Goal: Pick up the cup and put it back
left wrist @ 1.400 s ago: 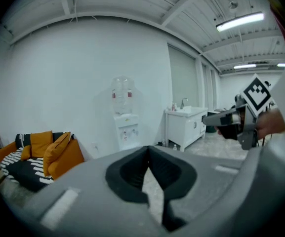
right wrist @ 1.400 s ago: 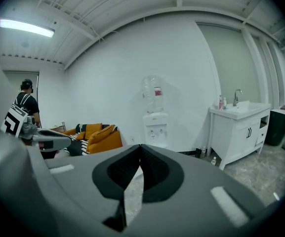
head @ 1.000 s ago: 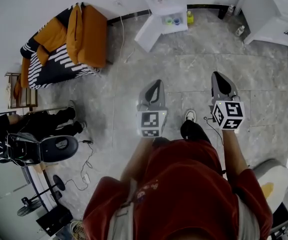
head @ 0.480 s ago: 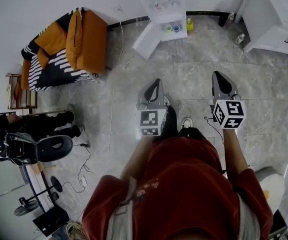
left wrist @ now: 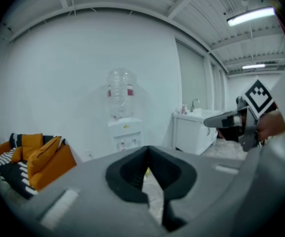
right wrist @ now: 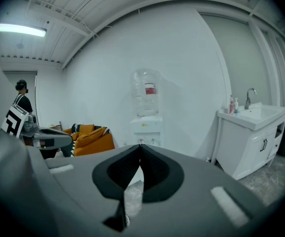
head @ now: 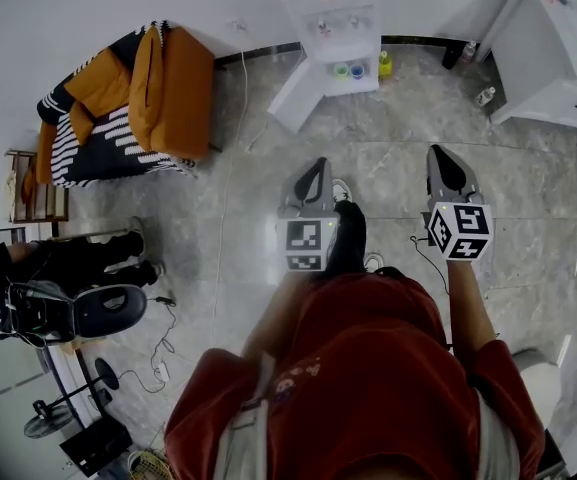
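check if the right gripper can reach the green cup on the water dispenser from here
Probably not yet: the right gripper, shut, is out in front of the person, and the green cup sits on the water dispenser across open floor. Nothing blocks the way.

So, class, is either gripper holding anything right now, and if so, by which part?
Nothing is held. The left gripper and the right gripper both have their jaws closed together with nothing between them.
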Demonstrator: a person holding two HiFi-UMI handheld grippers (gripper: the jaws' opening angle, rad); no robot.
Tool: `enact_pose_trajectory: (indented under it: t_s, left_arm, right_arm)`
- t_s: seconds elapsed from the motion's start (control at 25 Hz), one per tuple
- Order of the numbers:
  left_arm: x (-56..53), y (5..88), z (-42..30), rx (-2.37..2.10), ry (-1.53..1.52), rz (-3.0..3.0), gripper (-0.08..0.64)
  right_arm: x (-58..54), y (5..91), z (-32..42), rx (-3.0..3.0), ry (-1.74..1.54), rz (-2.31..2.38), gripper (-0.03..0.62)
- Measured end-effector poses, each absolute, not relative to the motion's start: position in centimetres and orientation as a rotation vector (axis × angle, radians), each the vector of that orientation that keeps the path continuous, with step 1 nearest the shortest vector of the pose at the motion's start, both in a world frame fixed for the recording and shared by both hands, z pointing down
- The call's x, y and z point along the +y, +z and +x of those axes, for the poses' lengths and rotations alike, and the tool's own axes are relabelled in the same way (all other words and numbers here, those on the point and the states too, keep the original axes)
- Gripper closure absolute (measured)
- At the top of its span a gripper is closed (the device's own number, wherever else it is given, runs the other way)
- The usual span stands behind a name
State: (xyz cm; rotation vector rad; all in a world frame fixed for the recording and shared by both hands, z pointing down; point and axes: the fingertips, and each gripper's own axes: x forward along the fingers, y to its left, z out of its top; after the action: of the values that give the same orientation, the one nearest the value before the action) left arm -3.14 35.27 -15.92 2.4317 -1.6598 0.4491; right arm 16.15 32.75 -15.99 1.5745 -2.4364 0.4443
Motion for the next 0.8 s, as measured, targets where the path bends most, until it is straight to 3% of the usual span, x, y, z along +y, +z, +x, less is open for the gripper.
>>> enact_pose_trajectory:
  t_s: [0.8]
  left_arm:
    - [9.1,-15.5,-14.9,-1.597,0.443,2.452,0.561]
  right_arm:
    - [7.5,-15.9,2.2,-2.385,0.437,1.505,0.592]
